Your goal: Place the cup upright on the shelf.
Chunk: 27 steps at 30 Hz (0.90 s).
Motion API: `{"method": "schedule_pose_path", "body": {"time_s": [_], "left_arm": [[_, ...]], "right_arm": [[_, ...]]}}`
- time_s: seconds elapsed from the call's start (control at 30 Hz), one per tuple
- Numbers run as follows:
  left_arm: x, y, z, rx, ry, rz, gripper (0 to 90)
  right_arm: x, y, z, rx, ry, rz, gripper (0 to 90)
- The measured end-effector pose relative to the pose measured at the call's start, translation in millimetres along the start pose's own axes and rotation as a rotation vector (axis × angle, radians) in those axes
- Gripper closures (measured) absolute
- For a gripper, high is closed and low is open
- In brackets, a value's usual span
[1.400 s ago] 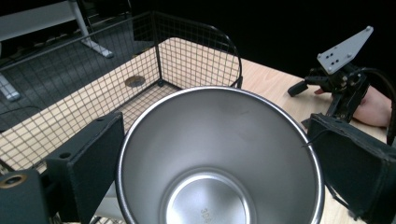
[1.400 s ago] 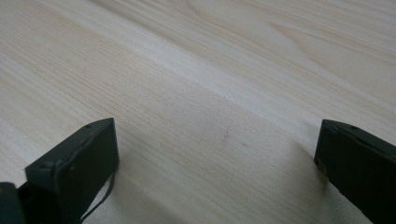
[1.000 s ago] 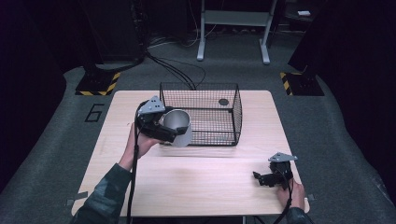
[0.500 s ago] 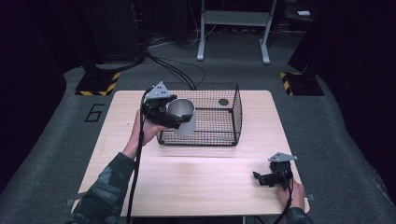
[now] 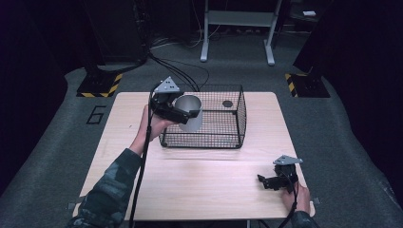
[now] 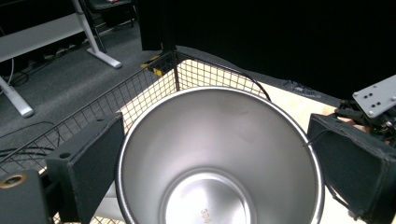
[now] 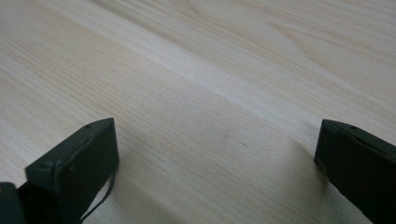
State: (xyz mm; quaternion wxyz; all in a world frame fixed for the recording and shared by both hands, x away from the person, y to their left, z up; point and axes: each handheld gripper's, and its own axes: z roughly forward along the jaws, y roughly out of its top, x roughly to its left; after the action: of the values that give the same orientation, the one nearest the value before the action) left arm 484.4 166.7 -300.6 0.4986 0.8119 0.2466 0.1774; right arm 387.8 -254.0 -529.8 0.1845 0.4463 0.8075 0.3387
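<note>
The steel cup is held tilted over the left wall of the wire basket, which stands at the table's far middle. A small dark disc lies on the basket floor, well apart from the cup. The left gripper pinches the cup across its rim, one jaw on each side. The left gripper view shows the cup's bare inside. The right gripper rests near the table's near right corner, jaws spread over bare wood.
</note>
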Motion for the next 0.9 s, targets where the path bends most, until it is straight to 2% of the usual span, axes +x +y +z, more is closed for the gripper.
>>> {"method": "schedule_pose_path", "body": {"time_s": [0.53, 0.9], "left_arm": [[14.6, 7.4, 26.8, 0.029, 0.021, -0.004, 6.8], [24.0, 4.2, 52.2, 0.088, 0.028, -0.015, 6.8]], "right_arm": [[0.0, 0.0, 0.0, 0.0, 0.0, 0.0, 0.0], [-0.1, 0.0, 0.0, 0.0, 0.0, 0.0, 0.0]]}}
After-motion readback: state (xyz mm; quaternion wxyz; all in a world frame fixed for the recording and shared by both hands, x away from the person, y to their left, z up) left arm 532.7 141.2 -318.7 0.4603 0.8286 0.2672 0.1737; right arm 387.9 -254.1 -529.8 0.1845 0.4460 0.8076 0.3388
